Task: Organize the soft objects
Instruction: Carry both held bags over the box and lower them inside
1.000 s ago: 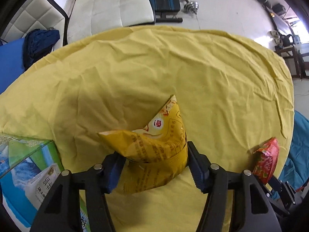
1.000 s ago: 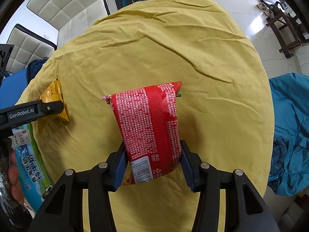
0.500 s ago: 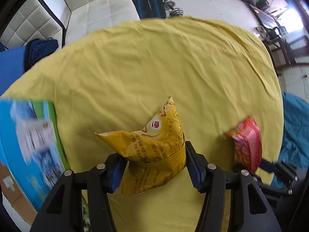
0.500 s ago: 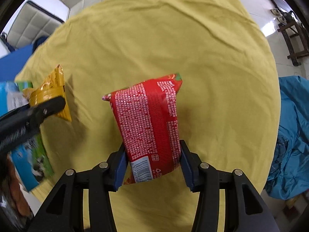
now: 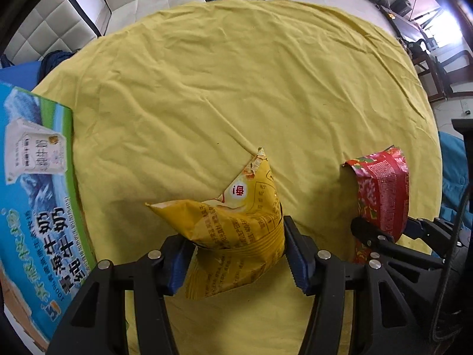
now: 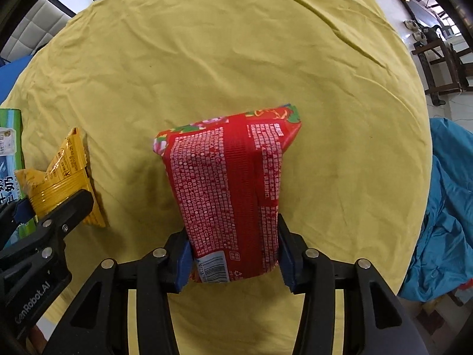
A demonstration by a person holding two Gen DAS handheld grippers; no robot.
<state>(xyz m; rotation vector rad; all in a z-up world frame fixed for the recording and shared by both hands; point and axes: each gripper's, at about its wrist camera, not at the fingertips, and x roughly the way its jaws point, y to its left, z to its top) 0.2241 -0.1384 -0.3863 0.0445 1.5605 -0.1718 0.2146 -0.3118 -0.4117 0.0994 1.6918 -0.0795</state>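
Two crinkled snack bags: yellow bag (image 5: 233, 230), red bag (image 6: 233, 189).

Your left gripper (image 5: 235, 256) and right gripper (image 6: 233, 261) share 1 build: matte black plastic arms dotted with round silver screws, ending in ridged blue pads (image 5: 297, 261). White "GenRobot.AI" lettering marks the left one's side, and a black cable trails beside the right one.
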